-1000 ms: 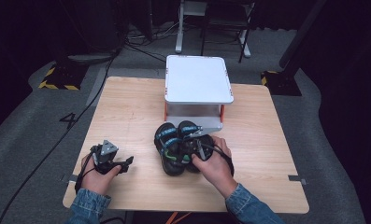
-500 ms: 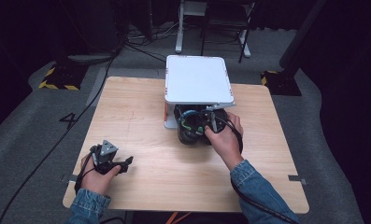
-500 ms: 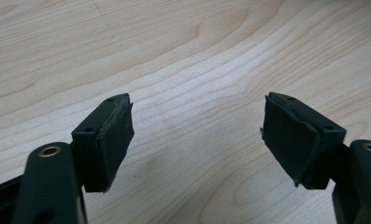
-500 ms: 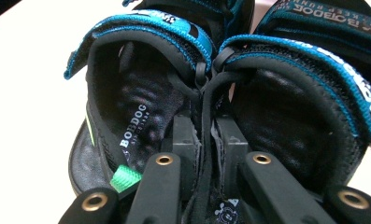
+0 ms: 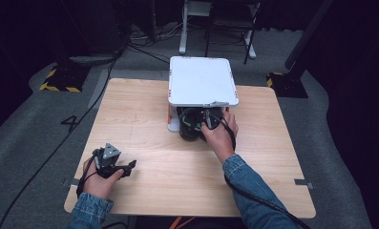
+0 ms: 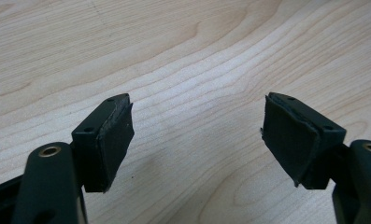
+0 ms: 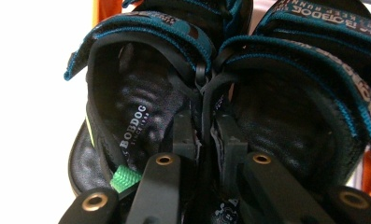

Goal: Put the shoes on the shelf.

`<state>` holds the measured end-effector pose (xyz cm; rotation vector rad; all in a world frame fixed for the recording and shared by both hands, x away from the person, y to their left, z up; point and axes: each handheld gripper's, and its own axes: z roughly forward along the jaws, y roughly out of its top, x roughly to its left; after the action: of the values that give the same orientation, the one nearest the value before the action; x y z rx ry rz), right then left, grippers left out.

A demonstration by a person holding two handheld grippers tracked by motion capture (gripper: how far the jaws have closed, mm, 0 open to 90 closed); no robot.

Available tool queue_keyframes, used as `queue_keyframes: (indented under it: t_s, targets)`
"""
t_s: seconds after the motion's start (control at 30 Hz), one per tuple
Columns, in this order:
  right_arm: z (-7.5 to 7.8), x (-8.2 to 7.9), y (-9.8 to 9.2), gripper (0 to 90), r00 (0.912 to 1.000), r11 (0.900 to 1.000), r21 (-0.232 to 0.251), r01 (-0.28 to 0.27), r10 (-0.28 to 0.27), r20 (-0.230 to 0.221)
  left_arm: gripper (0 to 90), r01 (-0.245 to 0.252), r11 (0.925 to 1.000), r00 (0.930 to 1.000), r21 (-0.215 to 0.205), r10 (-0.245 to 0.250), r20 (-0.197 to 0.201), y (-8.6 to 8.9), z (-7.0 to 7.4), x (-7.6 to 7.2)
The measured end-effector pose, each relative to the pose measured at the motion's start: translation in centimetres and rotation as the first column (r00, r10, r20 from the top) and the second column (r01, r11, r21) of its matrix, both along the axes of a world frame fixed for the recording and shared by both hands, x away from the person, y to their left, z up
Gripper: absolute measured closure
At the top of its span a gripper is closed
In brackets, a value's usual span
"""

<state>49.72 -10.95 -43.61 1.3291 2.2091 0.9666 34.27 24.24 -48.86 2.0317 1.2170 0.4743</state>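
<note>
Black sandals with teal straps point(image 7: 206, 79) are held as a pair by the right gripper point(image 7: 204, 135), whose jaws are pressed together on the two inner side walls, one jaw inside each shoe. On the insole of one sandal the printed word BOBDOG is read, and a green tab point(image 7: 125, 179) is seen at its heel. In the high view the pair point(image 5: 193, 125) is placed partly under the white shelf point(image 5: 201, 80), at its front edge, with the heels pointing out toward the person. The right hand point(image 5: 219, 134) is seen just in front of the shelf, touching the sandals, and the right gripper point(image 5: 210, 119) is partly hidden by the shelf top. The way further under the shelf is bordered by an orange leg point(image 5: 169, 115) on the left side of the sandals; a second orange part point(image 7: 109, 8) is seen behind them in the right gripper view.

The left gripper point(image 5: 125, 168) is kept well apart from the shelf, near the front left corner of the wooden table point(image 5: 134, 119). Its jaws are spread, nothing is found between them, and the pads point(image 6: 115, 140) hang just above bare wood.

Behind the shelf, beyond the far edge of the table, a chair base and cables point(image 5: 144, 45) are seen on the grey floor. A strip with yellow and black stripes point(image 5: 58, 87) is fixed there, far left of the shelf.
</note>
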Motion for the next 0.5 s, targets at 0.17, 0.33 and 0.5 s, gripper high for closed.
queue_keyframes:
  t_s: [0.17, 0.33, 0.5]
  targets:
    - [-0.89, 0.35, 0.37, 77.9, 0.9991, 0.999, -0.029, 0.02, -0.019, 0.037, 25.4, 0.002, 1.0, 1.0, -0.001, -0.002, 0.001, -0.02, -0.03, 0.02]
    - [-0.8, 0.8, -0.12, 63.0, 0.991, 1.0, 0.007, 0.001, -0.002, 0.134, 25.4, 0.0, 1.0, 1.0, -0.005, 0.0, 0.001, -0.16, -0.03, 0.02]
    - [-0.13, 0.24, -0.47, 45.2, 0.9658, 0.999, 0.025, -0.032, 0.024, 0.258, 25.4, 0.006, 1.0, 1.0, -0.007, -0.006, 0.003, -0.46, 0.01, 0.12]
